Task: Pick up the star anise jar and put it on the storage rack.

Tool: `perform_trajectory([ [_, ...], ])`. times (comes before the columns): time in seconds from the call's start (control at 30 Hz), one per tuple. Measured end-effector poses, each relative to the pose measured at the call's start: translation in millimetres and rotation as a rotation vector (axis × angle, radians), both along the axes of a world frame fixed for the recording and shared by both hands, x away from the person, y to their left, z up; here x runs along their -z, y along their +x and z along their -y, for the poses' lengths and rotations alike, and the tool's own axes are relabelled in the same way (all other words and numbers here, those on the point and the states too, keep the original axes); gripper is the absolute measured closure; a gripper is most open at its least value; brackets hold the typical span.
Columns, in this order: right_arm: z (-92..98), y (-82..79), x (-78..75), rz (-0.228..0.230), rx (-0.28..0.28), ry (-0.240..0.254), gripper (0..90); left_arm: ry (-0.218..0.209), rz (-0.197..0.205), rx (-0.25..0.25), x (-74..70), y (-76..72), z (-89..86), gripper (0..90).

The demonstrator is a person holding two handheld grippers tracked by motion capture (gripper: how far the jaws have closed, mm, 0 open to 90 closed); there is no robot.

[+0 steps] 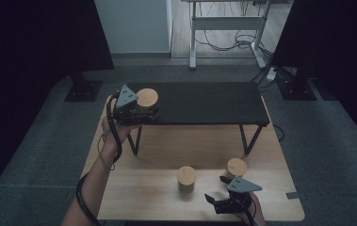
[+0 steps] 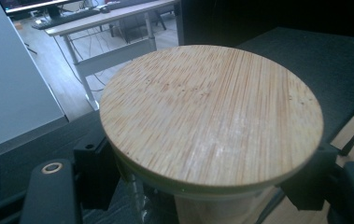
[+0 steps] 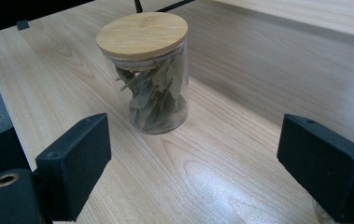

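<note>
My left gripper (image 1: 141,112) clamped a bamboo-lidded glass jar (image 1: 147,98) at the black shelf's (image 1: 204,101) left edge; I feared it tipping off. My right gripper (image 1: 223,201) sat open.

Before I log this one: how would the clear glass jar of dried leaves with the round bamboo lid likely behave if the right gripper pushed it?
The clear glass jar of dried leaves probably weighs little, given its loose leafy fill. Taller than wide, it could tip if pushed near the bamboo lid. Its smooth wall may slide on the wooden table, and glass risks breaking if toppled. The right gripper stands open.
</note>
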State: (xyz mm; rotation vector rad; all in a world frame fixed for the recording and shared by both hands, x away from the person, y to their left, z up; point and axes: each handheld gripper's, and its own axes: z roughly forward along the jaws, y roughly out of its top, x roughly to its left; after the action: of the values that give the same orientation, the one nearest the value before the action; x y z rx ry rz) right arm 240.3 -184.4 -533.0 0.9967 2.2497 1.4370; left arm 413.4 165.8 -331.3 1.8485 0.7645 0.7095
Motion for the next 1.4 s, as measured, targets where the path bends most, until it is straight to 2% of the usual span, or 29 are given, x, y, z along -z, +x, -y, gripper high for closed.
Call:
perform_trajectory([
  [0.33, -1.2, -0.9, -0.1, 0.000, -0.004, -0.003, 9.2, 0.023, -0.003, -0.014, 2.1, 15.6, 9.2, 25.8],
  [0.5, -0.4, -0.5, 0.2, -0.002, 0.000, -0.001, 9.3, 0.032, -0.019, -0.026, 6.7, 26.1, 13.0, 25.8],
  [0.63, -0.3, -0.7, -0.2, 0.001, -0.001, -0.002, 9.3, 0.009, -0.035, -0.029, 8.3, 32.0, 13.1, 25.8],
  [0.93, -1.8, -1.5, 0.0, 0.001, -0.006, -0.003, 9.3, -0.006, -0.054, -0.037, 8.3, 34.6, 11.6, 25.8],
  [1.17, -2.3, -1.4, 0.4, -0.001, -0.007, -0.004, 9.3, -0.003, -0.056, -0.035, 8.0, 35.8, 12.0, 25.8],
  [1.23, -2.2, -1.4, 0.4, -0.001, -0.007, -0.004, 9.3, -0.007, -0.068, -0.040, 7.7, 36.7, 11.8, 25.8],
  [1.33, -2.1, -1.5, 0.3, 0.000, -0.007, -0.004, 9.3, -0.022, -0.112, -0.073, 5.7, 39.0, 10.8, 25.0],
  [1.4, -2.2, -1.5, 0.2, -0.001, -0.007, -0.004, 9.3, -0.005, -0.113, -0.092, 3.7, 38.4, 11.4, 23.9],
])
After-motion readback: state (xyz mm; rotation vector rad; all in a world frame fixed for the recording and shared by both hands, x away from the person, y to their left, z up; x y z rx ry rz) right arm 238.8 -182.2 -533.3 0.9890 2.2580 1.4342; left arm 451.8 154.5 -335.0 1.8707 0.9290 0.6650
